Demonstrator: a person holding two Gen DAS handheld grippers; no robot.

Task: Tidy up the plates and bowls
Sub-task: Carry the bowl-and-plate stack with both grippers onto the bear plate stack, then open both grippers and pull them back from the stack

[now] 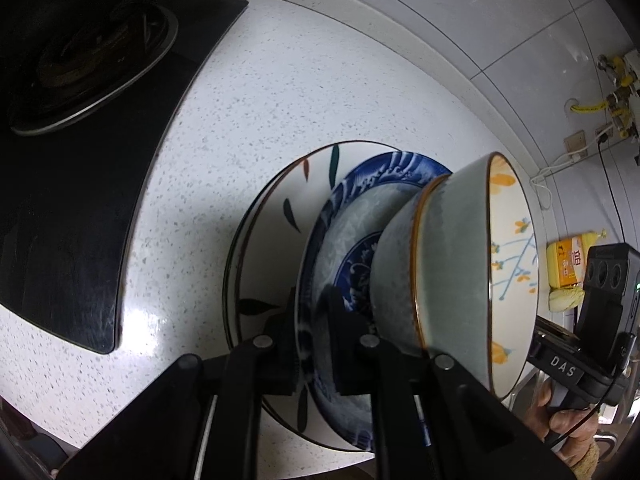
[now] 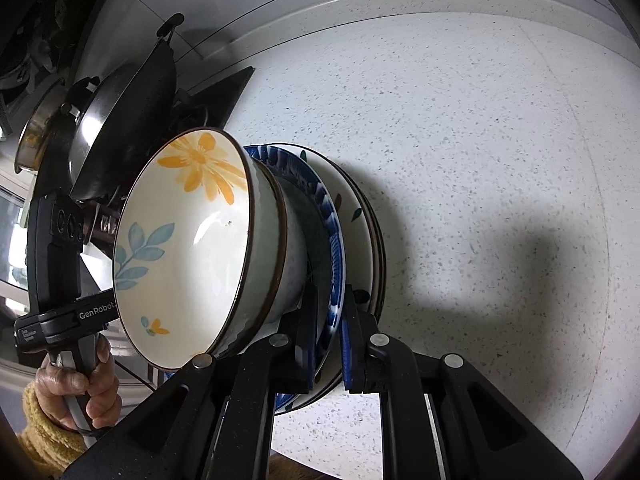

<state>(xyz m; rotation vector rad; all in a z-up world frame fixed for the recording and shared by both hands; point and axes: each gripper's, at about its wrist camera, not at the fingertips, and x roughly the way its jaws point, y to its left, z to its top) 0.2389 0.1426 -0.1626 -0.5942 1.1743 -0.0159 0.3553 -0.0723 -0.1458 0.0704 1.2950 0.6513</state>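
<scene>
Both sets of jaws pinch the rim of the blue plate [image 1: 320,236], one set from each side of the stack. On the left gripper [image 1: 314,356], one black pad sits under the blue rim and the other on top, and they look just a bit loose, though the rim hides the exact touch. On the right gripper [image 2: 326,344], the two pads squeeze the rim tight, with a blue pad showing on the under side. Both grippers tip down toward the counter.

The speckled white counter [image 2: 460,140] is the biggest thing here. A black stove top [image 1: 72,208] lies beside the stack, and a dark pan [image 2: 132,120] sits on it.

The stack rests on the counter or just above it. The white plate with leaves [image 1: 276,208] is at the bottom. The blue plate lies on it. Two bowls sit on the blue plate, one inside the other: a grey-green bowl [image 1: 396,272] below and the flower bowl [image 2: 188,248] on top, with yellow flowers and blue leaves painted inside.

A hand [image 2: 80,392] in a fuzzy yellow sleeve [image 2: 40,436] grips the left handle. The other hand [image 1: 560,428] grips the right handle, low in the left view.
</scene>
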